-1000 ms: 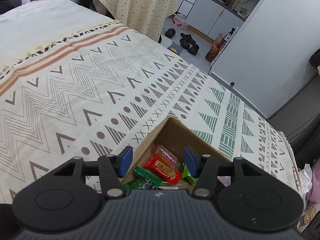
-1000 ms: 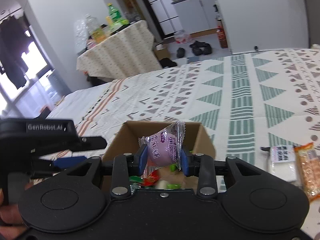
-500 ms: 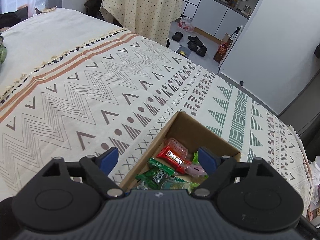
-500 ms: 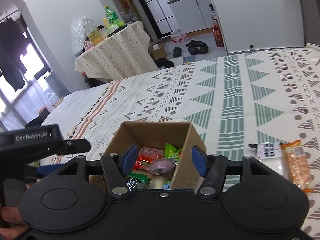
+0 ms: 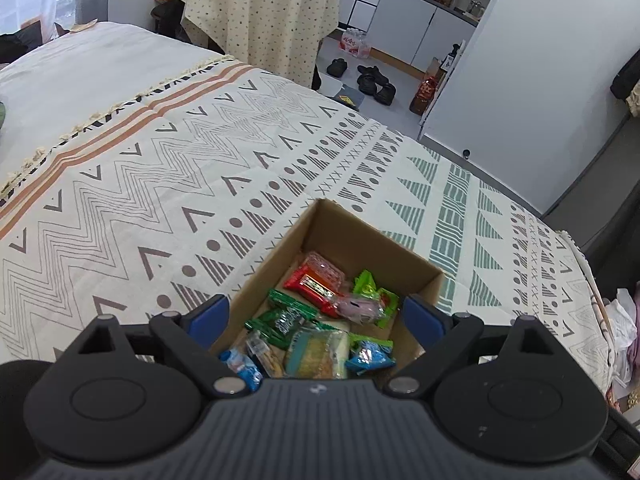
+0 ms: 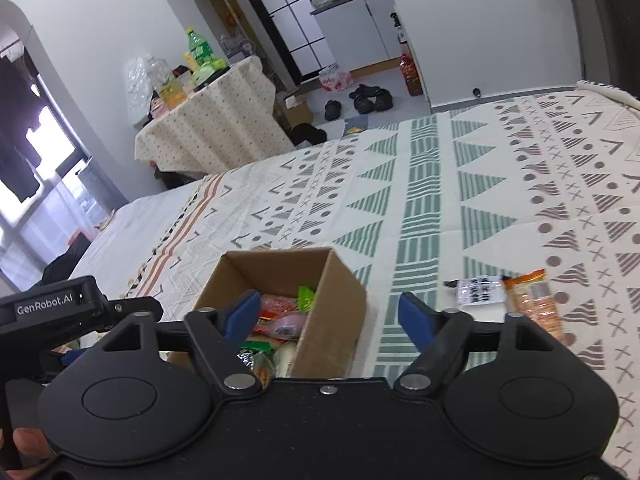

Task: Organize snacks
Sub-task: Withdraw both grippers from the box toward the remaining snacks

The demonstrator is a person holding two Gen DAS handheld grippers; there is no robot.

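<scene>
An open cardboard box sits on the patterned bedspread and holds several wrapped snacks, among them a red bar, green packets and a pink-wrapped snack. My left gripper is open and empty, above the box's near end. My right gripper is open and empty, over the box's right wall. To the right of the box lie a white packet and an orange packet on the bedspread.
The bedspread stretches to the left and far side. A cloth-covered table with bottles stands beyond the bed. Shoes lie on the floor near white cabinets. The bed's right edge is close to the box.
My right gripper opened and dropped the pink-wrapped snack into the box, then drew back and to the right. My left gripper opened wider and pulled back, showing more of the box.
</scene>
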